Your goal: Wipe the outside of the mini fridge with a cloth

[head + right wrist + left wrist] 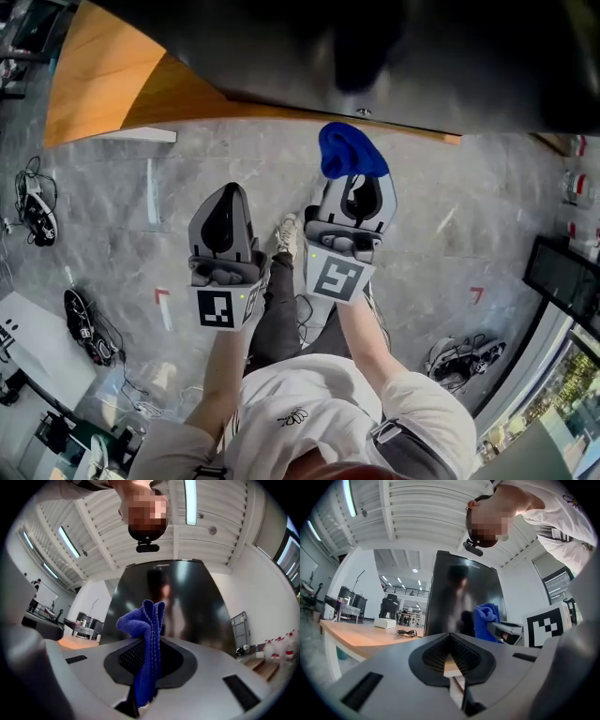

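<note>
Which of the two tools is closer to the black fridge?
Right. The right tool holds its blue cloth close before the fridge; the left tool sits beside it, further back.

The left claw [229, 190] and right claw [357, 184] are grey with black-and-white marker cubes [217, 307]; white short-sleeved shirt [314, 412], seemingly dark trousers [276, 314].

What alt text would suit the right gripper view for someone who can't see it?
A blue cloth is pinched between the right tongs, sticking up in front of a glossy black mini fridge. White ceiling beams and strip lights run overhead.
</note>
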